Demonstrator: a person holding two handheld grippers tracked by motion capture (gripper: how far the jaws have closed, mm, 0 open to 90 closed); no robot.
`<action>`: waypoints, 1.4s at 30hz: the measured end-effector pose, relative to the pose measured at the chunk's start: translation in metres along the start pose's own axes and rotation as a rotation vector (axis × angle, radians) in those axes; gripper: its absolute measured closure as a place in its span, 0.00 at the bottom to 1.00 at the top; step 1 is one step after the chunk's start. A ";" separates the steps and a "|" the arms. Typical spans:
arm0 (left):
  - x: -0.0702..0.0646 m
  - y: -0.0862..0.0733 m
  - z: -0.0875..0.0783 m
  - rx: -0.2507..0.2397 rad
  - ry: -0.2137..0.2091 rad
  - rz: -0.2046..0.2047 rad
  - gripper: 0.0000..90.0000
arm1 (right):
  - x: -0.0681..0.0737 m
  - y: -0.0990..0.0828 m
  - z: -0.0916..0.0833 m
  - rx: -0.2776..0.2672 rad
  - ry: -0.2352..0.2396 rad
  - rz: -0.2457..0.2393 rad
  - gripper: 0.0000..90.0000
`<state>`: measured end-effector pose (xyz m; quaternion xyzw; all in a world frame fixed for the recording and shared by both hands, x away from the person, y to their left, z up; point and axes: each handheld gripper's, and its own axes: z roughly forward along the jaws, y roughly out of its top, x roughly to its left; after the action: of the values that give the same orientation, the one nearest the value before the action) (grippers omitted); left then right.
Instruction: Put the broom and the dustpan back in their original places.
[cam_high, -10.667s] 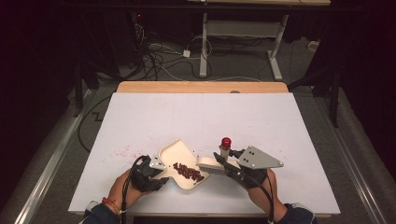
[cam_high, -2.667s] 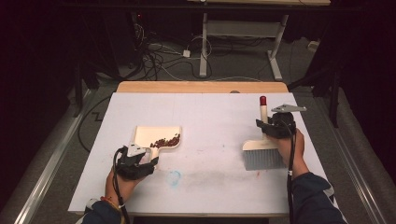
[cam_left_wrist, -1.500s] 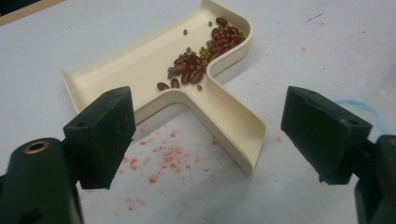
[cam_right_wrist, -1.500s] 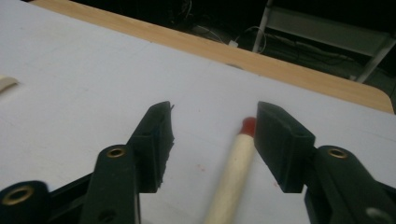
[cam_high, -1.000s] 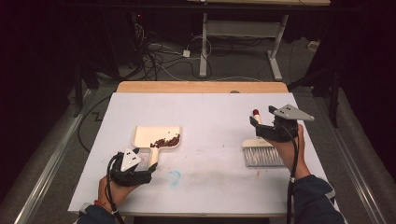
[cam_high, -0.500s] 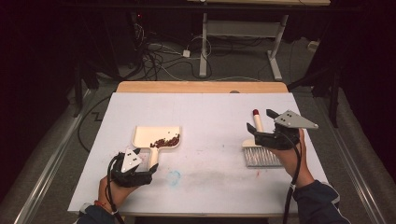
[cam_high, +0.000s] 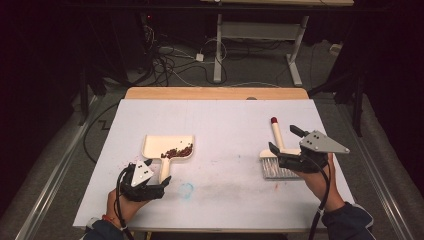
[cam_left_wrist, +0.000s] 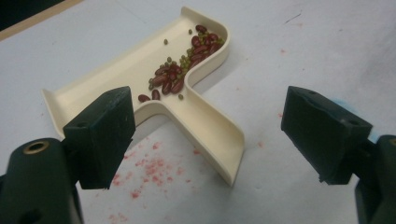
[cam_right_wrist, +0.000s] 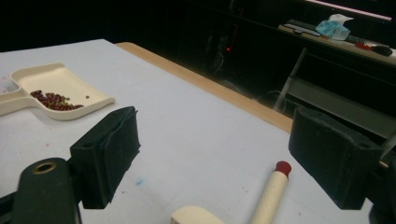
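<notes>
A cream dustpan (cam_high: 167, 147) lies on the white table (cam_high: 220, 120), left of centre, with red and green beans (cam_high: 176, 152) heaped at its handle end. The same dustpan (cam_left_wrist: 187, 107) and beans (cam_left_wrist: 180, 70) fill the left gripper view. My left gripper (cam_high: 162, 182) is open just behind the handle's end, holding nothing. At the right lies a cream hand brush (cam_high: 276, 161) with a red-tipped handle (cam_right_wrist: 273, 193). My right gripper (cam_high: 282, 142) hovers open over the brush, its jaws apart on either side of the handle.
Pink stains (cam_left_wrist: 149, 179) mark the table by the dustpan handle, and a blue smudge (cam_high: 186, 190) lies near the front. A wooden strip (cam_high: 215, 93) edges the table's far side. Cables and a desk frame (cam_high: 260, 45) stand on the floor beyond.
My right gripper let go of the brush, which now lies on the table, and drew back toward the front. My left gripper released the dustpan handle and pulled back.
</notes>
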<state>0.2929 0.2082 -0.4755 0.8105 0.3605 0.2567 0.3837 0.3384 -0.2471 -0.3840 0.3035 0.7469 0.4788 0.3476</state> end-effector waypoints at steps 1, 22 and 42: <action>0.000 0.000 0.000 -0.001 0.001 -0.001 0.19 | 0.001 -0.003 -0.002 -0.001 0.003 -0.008 0.18; -0.010 0.001 -0.001 0.011 0.004 0.052 0.19 | 0.027 -0.074 -0.025 0.010 0.036 -0.099 0.20; -0.010 0.002 0.002 0.008 -0.001 0.079 0.19 | 0.036 -0.079 -0.032 0.006 0.039 -0.124 0.21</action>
<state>0.2890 0.1984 -0.4770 0.8256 0.3292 0.2699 0.3703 0.2823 -0.2637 -0.4559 0.2483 0.7725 0.4598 0.3609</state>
